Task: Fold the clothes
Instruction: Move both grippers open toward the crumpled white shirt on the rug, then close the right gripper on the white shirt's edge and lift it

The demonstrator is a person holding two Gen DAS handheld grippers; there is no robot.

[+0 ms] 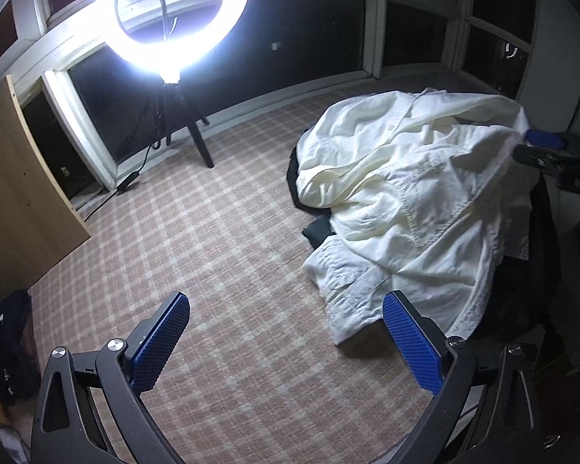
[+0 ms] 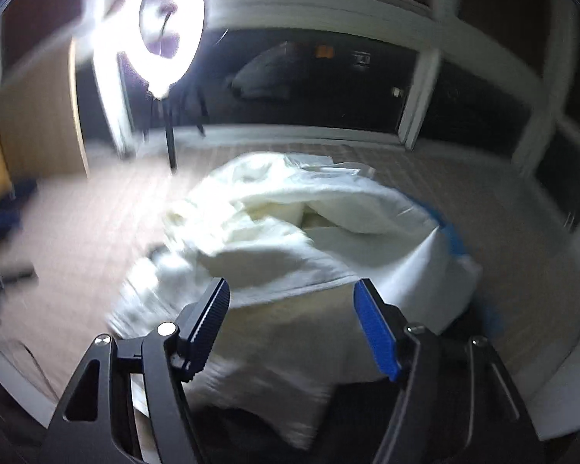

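A crumpled white shirt (image 1: 406, 201) lies in a heap on the checked mat (image 1: 220, 263), on top of dark clothes (image 1: 316, 232). My left gripper (image 1: 286, 301) is open over bare mat, just left of the shirt's lower hem, with nothing between its fingers. My right gripper (image 2: 290, 286) hovers over the near part of the shirt (image 2: 274, 232), its jaws apart and the cloth lying below them; that view is blurred. In the left wrist view the right gripper (image 1: 526, 143) reaches in from the right edge, its tips at the shirt's upper right corner.
A lit ring light (image 1: 172, 11) on a tripod (image 1: 197, 131) stands at the back left, its cable trailing along the window frame. A wooden board (image 1: 19, 193) leans at the left. More dark clothing (image 1: 7, 348) lies at the left edge. Dark windows (image 1: 321, 38) run behind.
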